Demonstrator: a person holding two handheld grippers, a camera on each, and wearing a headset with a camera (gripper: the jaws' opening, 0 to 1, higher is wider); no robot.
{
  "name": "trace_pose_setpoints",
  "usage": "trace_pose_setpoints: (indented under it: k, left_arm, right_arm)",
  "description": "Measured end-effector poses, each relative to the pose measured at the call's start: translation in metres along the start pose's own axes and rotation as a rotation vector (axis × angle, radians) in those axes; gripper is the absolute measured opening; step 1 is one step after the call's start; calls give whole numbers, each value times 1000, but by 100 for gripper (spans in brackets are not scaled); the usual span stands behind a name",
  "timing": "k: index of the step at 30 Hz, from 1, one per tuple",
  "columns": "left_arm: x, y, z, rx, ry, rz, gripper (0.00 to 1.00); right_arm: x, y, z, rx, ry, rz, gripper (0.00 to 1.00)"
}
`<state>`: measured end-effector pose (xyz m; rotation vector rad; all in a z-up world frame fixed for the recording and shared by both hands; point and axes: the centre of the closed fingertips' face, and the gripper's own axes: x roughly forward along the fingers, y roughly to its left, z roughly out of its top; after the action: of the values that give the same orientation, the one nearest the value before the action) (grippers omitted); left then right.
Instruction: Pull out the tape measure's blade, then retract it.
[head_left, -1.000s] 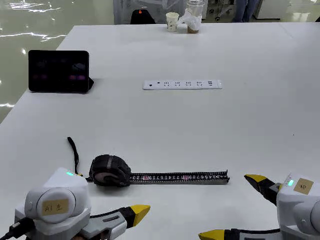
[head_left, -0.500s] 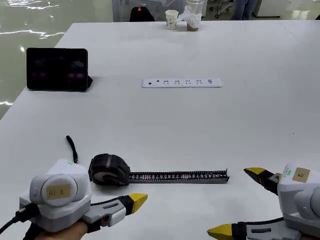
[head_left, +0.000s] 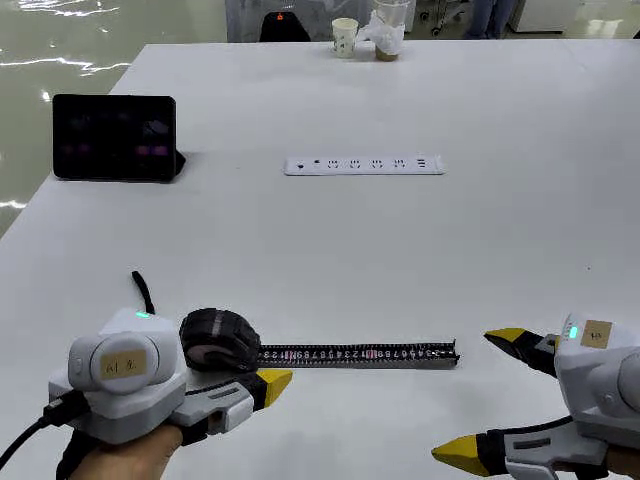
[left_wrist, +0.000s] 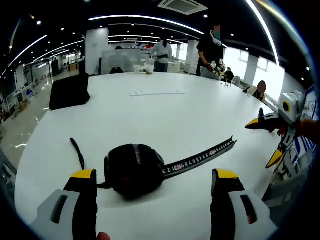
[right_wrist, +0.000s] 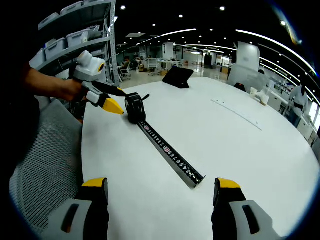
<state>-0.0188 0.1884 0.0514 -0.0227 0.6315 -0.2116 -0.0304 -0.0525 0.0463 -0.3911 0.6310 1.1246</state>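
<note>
We log jaws apart on both: left gripper (left_wrist: 154, 174) facing tape measure (head_left: 218, 340), right gripper (head_left: 480, 395) near blade (head_left: 360, 353) tip, wide table (head_left: 400, 250) ahead.

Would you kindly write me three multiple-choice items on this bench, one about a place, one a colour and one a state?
1. Where is the power strip?
A. beyond the tape measure, in the middle of the table
B. at the near edge
C. at the far edge
2. What colour tips the fingers?
A. red
B. yellow
C. blue
3. How is the blade?
A. wound in
B. pulled out, lying flat
C. raised in the air
Answers: 1 A, it lies farther up the table than the tape measure; 2 B, each tip shows yellow; 3 B, its numbered length lies along the table.
</note>
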Motion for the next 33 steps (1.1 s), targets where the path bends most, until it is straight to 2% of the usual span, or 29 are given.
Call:
trace_pose_setpoints:
  k: [20, 27, 33]
  left_arm:
    - [13, 12, 0, -62, 13, 48, 80]
    - [18, 16, -3, -107, 18, 53, 74]
    - [20, 23, -3, -150, 17, 75, 71]
  right_arm:
    - [12, -22, -4, -95, 44, 79, 61]
    - [17, -30, -8, -120, 69, 105, 56]
    - [21, -37, -10, -146, 92, 124, 50]
